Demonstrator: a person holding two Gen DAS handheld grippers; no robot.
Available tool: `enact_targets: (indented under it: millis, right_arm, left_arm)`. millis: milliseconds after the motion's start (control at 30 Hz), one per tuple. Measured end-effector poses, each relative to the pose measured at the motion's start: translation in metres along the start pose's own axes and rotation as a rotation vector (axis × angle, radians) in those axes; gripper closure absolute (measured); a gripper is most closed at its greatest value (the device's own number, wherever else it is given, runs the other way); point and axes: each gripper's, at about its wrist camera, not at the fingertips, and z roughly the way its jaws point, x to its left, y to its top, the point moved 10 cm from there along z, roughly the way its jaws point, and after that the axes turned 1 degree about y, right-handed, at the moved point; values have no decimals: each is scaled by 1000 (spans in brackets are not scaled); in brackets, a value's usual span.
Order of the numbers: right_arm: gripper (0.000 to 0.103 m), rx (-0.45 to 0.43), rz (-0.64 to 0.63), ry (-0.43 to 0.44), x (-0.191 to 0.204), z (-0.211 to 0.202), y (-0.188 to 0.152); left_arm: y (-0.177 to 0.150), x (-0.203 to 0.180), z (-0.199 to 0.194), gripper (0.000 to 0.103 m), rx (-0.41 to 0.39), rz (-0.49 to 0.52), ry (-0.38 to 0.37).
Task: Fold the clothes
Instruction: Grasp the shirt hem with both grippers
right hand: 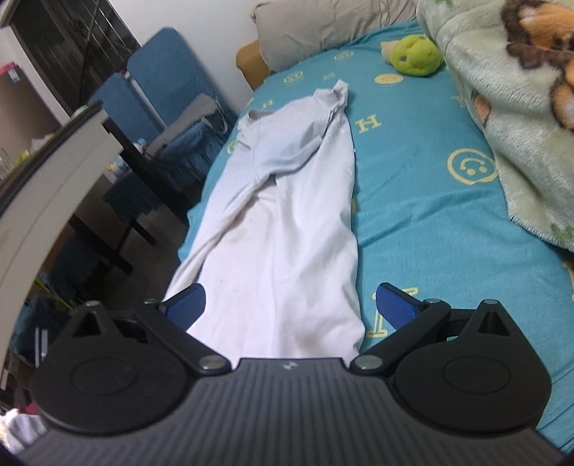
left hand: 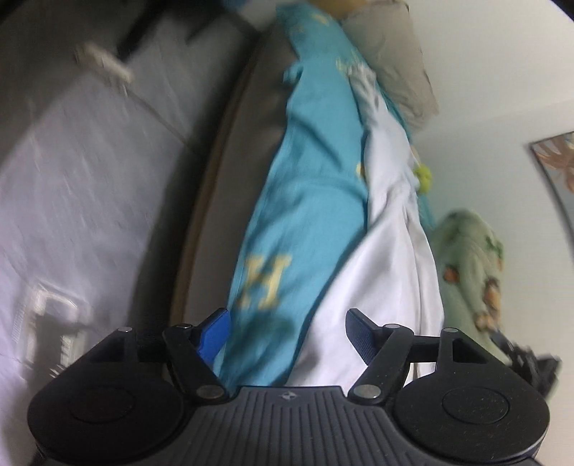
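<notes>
A white garment (right hand: pixel 283 222) lies folded lengthwise into a long narrow strip on the teal bedsheet (right hand: pixel 423 200). My right gripper (right hand: pixel 290 304) is open, its blue fingers either side of the strip's near end, holding nothing. In the left wrist view, which is tilted and blurred, the same white garment (left hand: pixel 387 258) runs along the teal sheet (left hand: pixel 308 200). My left gripper (left hand: pixel 287 331) is open and empty just above the near end of the sheet and garment.
A green plush toy (right hand: pixel 416 53) and a grey pillow (right hand: pixel 323 32) lie at the bed's head. A pale green animal-print blanket (right hand: pixel 520 118) covers the right side. A dark table (right hand: pixel 118 200) and blue chairs (right hand: pixel 161 75) stand left of the bed.
</notes>
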Motion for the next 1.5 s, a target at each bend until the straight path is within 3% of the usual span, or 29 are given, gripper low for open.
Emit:
enact_targets:
  millis: [233, 267, 333, 367, 400, 500, 700, 900, 967, 1133, 1267, 1367, 1433, 1500]
  right_arm:
    - [0, 74, 2, -14, 6, 25, -11]
    - [0, 82, -1, -16, 6, 28, -13]
    - [0, 92, -5, -23, 7, 31, -15]
    - [0, 95, -5, -25, 8, 32, -16]
    - [0, 95, -4, -25, 8, 32, -16]
    - [0, 92, -3, -23, 10, 31, -16]
    - [0, 74, 16, -11, 9, 22, -14]
    - [0, 36, 69, -13, 0, 11, -8]
    - [0, 23, 92, -14, -5, 6, -6]
    - [0, -9, 144, -14, -19, -5, 2]
    - [0, -11, 173, -13, -30, -10, 5]
    - [0, 25, 180, -1, -34, -6, 0]
    - [1, 53, 175, 5, -35, -3, -5]
    - [1, 75, 167, 8, -35, 0, -10]
  left_arm:
    - [-26, 1, 8, 43, 57, 41, -192]
    - [-26, 0, 7, 47, 52, 63, -183]
    - [-26, -4, 4, 66, 39, 109, -158]
    - [-26, -6, 1, 85, 42, 127, -143]
    - [-26, -9, -2, 94, 45, 144, -127]
    - [-25, -25, -12, 100, 48, 226, -87]
    - [-29, -88, -23, 102, 85, 448, 47]
    - [-44, -197, -31, 102, 105, 786, 178]
    - [-59, -235, -37, 102, 102, 848, 166]
    - [-119, -311, -6, 102, 122, 1012, 113]
    - [-159, -308, 44, 102, 203, 1025, 132]
    - [-165, -269, 84, 100, 289, 929, 232]
    - [-162, -250, 94, 90, 315, 855, 288]
    - [-147, -244, 86, 61, 260, 769, 297]
